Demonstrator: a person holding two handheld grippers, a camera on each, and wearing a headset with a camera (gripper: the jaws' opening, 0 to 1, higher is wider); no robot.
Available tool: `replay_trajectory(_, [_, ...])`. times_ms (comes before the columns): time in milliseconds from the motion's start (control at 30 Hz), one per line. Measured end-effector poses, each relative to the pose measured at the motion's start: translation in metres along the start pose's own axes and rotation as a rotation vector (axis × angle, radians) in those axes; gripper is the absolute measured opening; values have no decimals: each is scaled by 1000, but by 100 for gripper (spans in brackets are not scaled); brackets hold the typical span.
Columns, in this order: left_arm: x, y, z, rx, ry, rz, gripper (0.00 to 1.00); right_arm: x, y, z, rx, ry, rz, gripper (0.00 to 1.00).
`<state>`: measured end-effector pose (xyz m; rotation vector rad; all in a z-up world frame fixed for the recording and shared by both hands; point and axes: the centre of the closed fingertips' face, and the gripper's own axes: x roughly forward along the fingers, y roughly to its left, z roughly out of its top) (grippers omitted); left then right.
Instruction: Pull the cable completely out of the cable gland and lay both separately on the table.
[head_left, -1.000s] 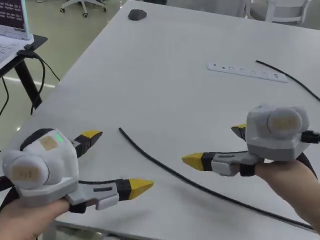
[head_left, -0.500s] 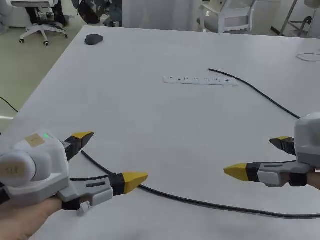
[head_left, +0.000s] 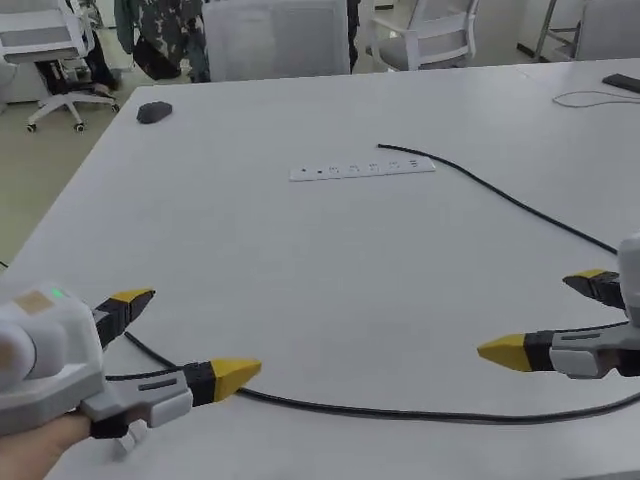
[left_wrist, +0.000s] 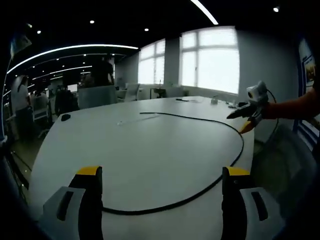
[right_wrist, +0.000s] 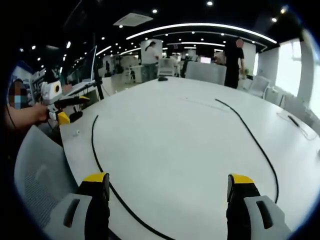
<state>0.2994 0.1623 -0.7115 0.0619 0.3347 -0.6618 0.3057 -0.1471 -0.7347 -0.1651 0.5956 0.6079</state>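
On the near left of the white table (head_left: 300, 260), the left gripper (head_left: 185, 336) hovers, jaws spread, gripping nothing. The black cable (head_left: 400, 412) begins just beside it and crosses under the gap between the jaws. Its left end is tucked behind a jaw and hard to make out. Long axis runs left to right along the near edge, in a shallow bow, off frame past the right gripper (head_left: 523, 316), whose jaws are likewise spread and empty.

Far centre: a white power strip (head_left: 362, 168) lies left-right. A black stretch starts just beside it and slants near-right. The left gripper view reads both stretches as one loop. In the head view the right gripper hides the join.

Far left: a dark mouse (head_left: 153, 112), with office chairs (head_left: 40, 45) beyond the table edge.
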Motion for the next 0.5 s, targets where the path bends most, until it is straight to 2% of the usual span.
replay_trajectory(67, [1, -3, -6, 33, 33, -2, 100, -1, -1, -3, 2, -4, 3, 99])
replay_trajectory(133, [2, -5, -9, 21, 51, -5, 100, 0, -3, -7, 13, 0, 6, 99])
replay_trajectory(367, [2, -6, -9, 41, 54, 4, 100, -4, -4, -13, 22, 3, 6, 99])
replay_trajectory(500, [3, -6, -8, 34, 56, 2, 100, -6, -4, -15, 24, 9, 8, 99])
